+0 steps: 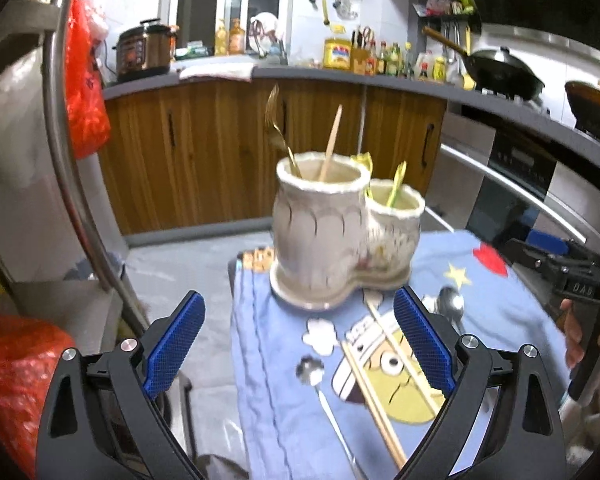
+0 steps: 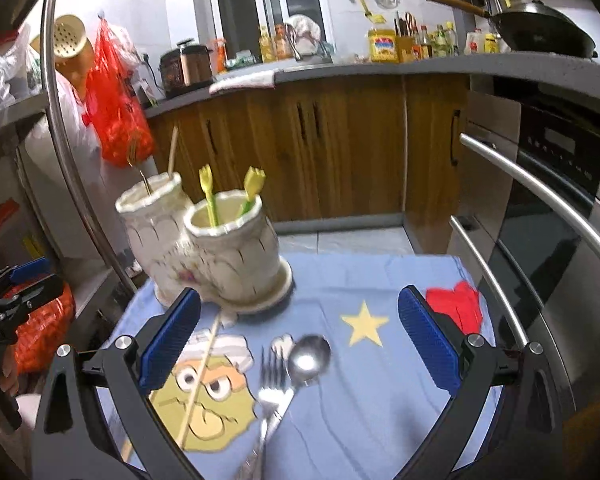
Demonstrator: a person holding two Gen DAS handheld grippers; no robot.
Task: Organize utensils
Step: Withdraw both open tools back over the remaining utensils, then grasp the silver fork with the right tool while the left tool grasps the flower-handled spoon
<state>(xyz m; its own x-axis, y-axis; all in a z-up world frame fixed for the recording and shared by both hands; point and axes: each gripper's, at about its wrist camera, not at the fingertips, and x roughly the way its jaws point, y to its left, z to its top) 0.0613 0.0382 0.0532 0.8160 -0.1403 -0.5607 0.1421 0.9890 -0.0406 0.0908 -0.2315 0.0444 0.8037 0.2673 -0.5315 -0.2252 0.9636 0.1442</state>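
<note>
A white ceramic double utensil holder [image 1: 332, 232] [image 2: 216, 248] stands on a blue cartoon cloth [image 1: 500, 312] [image 2: 380, 400]. Its tall cup holds a gold fork [image 1: 276, 132] and a wooden chopstick [image 1: 332, 144]; its short cup holds two yellow-green plastic forks [image 2: 210, 196]. On the cloth lie wooden chopsticks [image 1: 376, 404] [image 2: 202, 376], a small metal spoon [image 1: 316, 380], a large metal spoon [image 1: 450, 304] [image 2: 306, 356] and a metal fork [image 2: 272, 392]. My left gripper [image 1: 300, 344] is open above the cloth, before the holder. My right gripper [image 2: 300, 340] is open over the spoon and fork.
The cloth covers a small table with floor beyond. Wooden kitchen cabinets [image 2: 340, 152] and a counter with bottles, a cooker and woks stand behind. An oven with steel handles [image 2: 540, 200] is at the right. A steel rack pole [image 1: 64, 160] and red bags [image 1: 86, 92] are at the left.
</note>
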